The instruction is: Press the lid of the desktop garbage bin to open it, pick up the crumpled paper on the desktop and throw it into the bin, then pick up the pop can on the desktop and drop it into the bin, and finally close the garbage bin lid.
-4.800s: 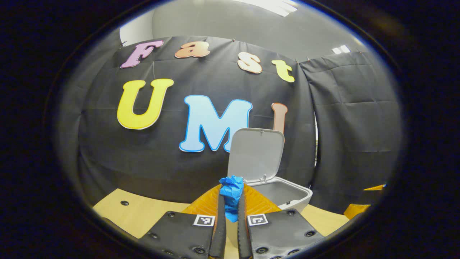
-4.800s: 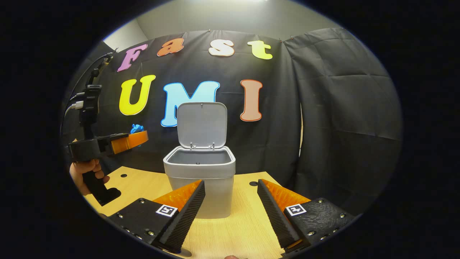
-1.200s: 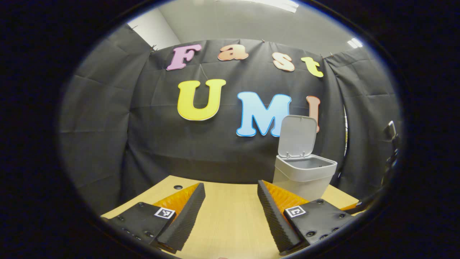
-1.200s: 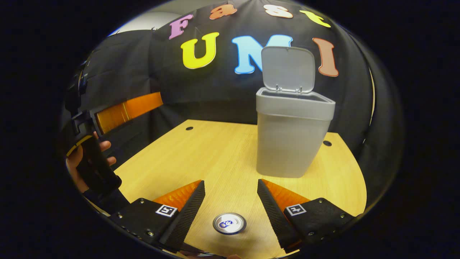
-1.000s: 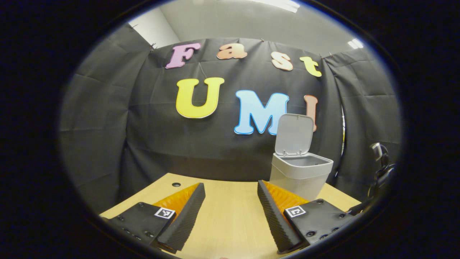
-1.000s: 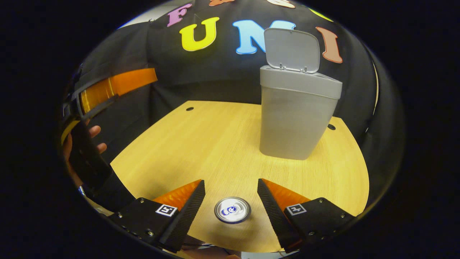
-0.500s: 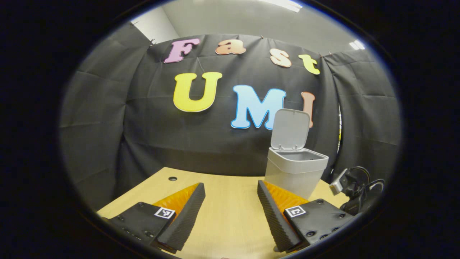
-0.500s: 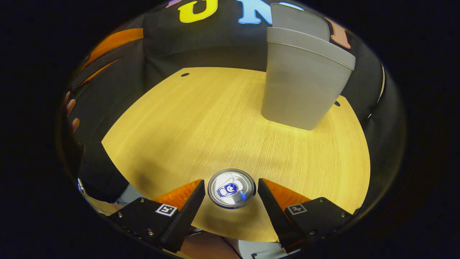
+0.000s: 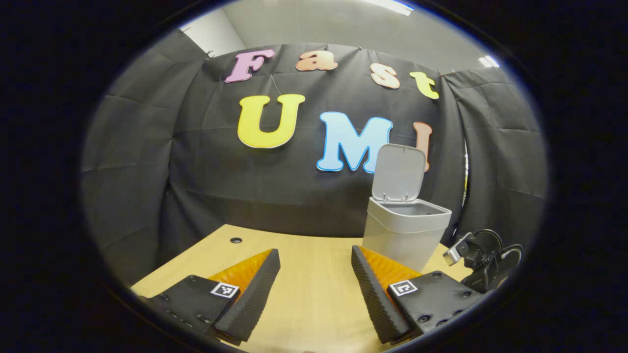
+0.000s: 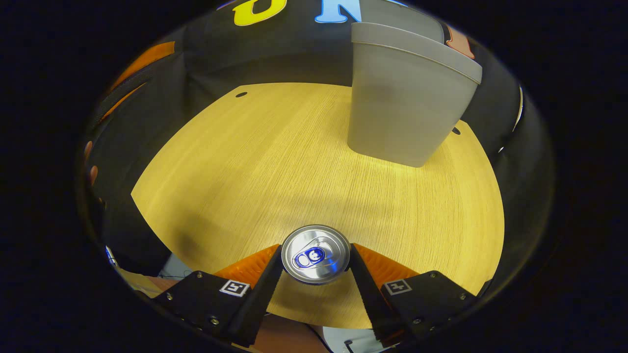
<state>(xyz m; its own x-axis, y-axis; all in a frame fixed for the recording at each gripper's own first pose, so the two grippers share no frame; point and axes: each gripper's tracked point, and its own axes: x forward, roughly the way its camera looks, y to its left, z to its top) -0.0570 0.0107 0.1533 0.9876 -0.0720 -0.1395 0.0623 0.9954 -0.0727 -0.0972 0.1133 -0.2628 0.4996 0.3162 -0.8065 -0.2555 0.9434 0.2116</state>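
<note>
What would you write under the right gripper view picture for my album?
Right gripper closes on the upright pop can on the wooden table, grey bin behind.

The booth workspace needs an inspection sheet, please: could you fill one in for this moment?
Surface: wooden desktop, bare around the bin, with small round holes near the back.
Job's things: garbage bin upright, lid raised; pop can upright on the desktop; crumpled paper nothing seen.
Clutter: nothing seen.
Grippers: right gripper has its fingers on both sides of the can, seemingly touching it; left gripper open, holding nothing, above the desktop.
Cables: black cable loops on the right gripper's rear.
Surroundings: black cloth wall; ceiling lights.
</note>
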